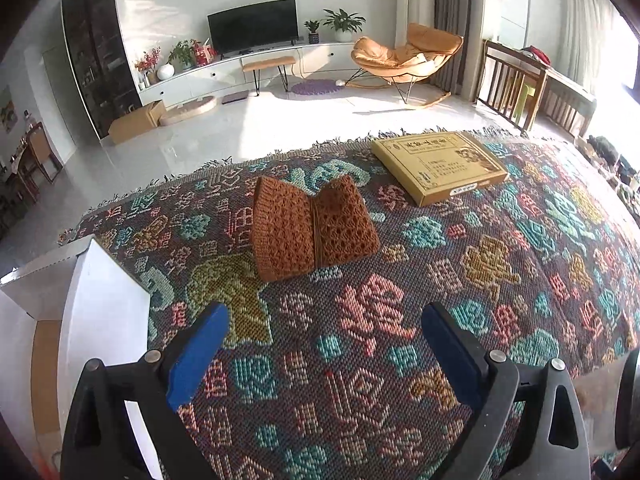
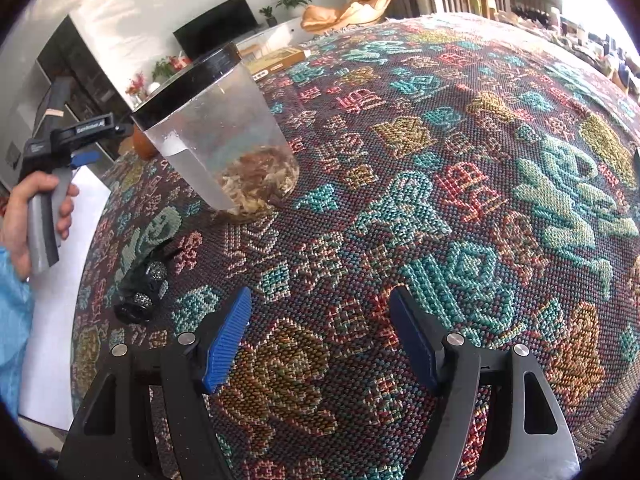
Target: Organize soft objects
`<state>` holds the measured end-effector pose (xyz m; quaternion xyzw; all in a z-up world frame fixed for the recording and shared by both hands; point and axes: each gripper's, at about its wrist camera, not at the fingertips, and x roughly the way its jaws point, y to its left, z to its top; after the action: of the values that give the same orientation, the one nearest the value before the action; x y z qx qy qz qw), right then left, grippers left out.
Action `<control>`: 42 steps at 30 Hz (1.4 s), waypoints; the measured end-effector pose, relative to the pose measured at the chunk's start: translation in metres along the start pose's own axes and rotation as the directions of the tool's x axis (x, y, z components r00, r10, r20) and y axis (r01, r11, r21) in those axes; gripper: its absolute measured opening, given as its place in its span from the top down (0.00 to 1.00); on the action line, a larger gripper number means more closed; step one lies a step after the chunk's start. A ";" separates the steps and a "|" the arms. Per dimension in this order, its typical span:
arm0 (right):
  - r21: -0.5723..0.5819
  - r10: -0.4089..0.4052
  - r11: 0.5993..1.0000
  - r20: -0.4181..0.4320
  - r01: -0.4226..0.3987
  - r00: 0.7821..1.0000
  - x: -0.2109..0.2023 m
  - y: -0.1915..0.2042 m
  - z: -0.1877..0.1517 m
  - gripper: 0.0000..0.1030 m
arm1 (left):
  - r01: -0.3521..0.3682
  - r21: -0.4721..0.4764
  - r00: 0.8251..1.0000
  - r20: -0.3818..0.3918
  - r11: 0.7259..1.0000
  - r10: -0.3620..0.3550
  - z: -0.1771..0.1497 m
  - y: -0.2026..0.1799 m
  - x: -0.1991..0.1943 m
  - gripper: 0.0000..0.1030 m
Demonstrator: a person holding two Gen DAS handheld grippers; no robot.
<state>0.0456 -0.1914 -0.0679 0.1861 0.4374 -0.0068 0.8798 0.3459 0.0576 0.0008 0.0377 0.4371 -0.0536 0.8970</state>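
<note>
A brown knitted piece (image 1: 312,228), folded and bound round the middle, lies on the patterned woven cloth (image 1: 400,320) ahead of my left gripper (image 1: 324,314). That gripper is open, its blue pads wide apart over bare cloth, with nothing between them. In the right wrist view my right gripper (image 2: 320,298) is also open above the cloth and holds nothing. A small black glittery item (image 2: 140,288) lies to its left. Further back stands a clear tub with a black rim (image 2: 216,136), with tangled brown and pale material at its bottom.
A flat yellow cardboard box (image 1: 440,164) lies at the cloth's far edge. A white box (image 1: 104,300) stands at the left edge of the table. A hand (image 2: 24,216) grips the left gripper's handle at the left of the right wrist view. Behind is a living room floor.
</note>
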 end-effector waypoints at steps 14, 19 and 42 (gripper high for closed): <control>0.038 0.049 0.998 0.010 -0.050 0.999 0.005 -0.006 0.008 0.27 | -0.262 0.067 0.961 -0.075 0.963 0.267 0.041 -0.005 0.134 0.05; 0.023 0.034 0.999 0.012 -0.035 0.999 0.007 0.000 0.008 0.25 | -0.206 -0.039 0.978 0.017 0.978 0.206 0.035 0.024 0.106 0.49; 0.025 0.061 0.998 0.006 -0.061 0.998 0.000 -0.004 0.001 0.26 | -0.191 0.274 0.980 -0.005 0.943 0.200 -0.267 -0.061 -0.114 0.05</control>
<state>0.0453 -0.1950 -0.0683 0.2103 0.4292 0.0142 0.8783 0.0604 0.0352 -0.0746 0.2046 0.4344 -0.0232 0.8769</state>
